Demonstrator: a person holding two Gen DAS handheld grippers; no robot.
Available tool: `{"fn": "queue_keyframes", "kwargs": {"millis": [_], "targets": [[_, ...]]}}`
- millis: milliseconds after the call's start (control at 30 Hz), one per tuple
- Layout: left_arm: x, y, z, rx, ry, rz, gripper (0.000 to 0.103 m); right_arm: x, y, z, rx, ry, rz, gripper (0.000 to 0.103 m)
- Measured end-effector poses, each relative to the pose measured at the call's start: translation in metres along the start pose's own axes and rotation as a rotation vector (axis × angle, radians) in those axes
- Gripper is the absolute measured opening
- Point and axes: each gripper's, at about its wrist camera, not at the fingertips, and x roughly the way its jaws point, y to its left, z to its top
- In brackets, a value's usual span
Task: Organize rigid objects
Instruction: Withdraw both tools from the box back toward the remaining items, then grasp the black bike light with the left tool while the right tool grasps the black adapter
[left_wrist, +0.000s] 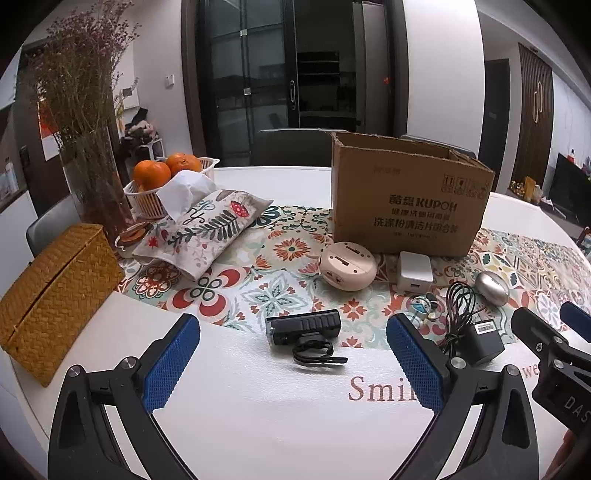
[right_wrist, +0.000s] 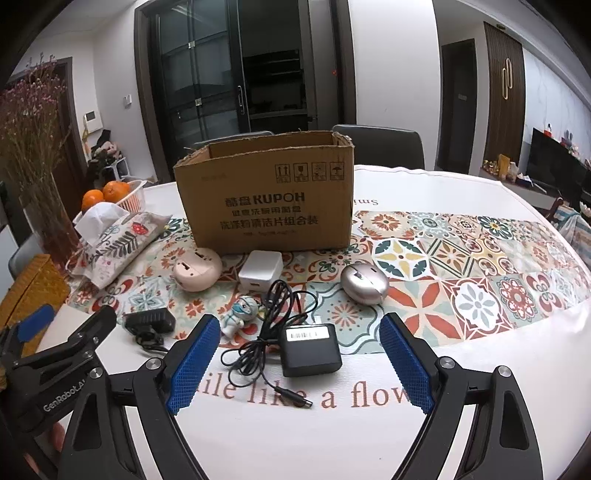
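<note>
- Over the white surface, both tongs point down at a slant: left tongs and right tongs, each with jaws wide apart and gripping nothing.
- Between the left jaws sits one black clip light; between the right ones, one black adapter with its tangled cable.
- Count near the runner: one pink round gadget, one white charger cube, one silver mouse, one small figurine.
- One open cardboard box behind them reads "KUPOH"; the surface print says "like a flow"; the left tongs' body reads "GenRobot.AI".
</note>
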Motion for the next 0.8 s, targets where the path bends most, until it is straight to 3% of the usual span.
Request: {"fn": "queue_keyframes", "kwargs": {"millis": [800], "targets": [[0.067, -0.016, -0.007, 0.003, 0.052, 0.058, 0.103, 0.069, -0.013, -0.026, 0.049, 0.162, -0.027, 0.089]]}}
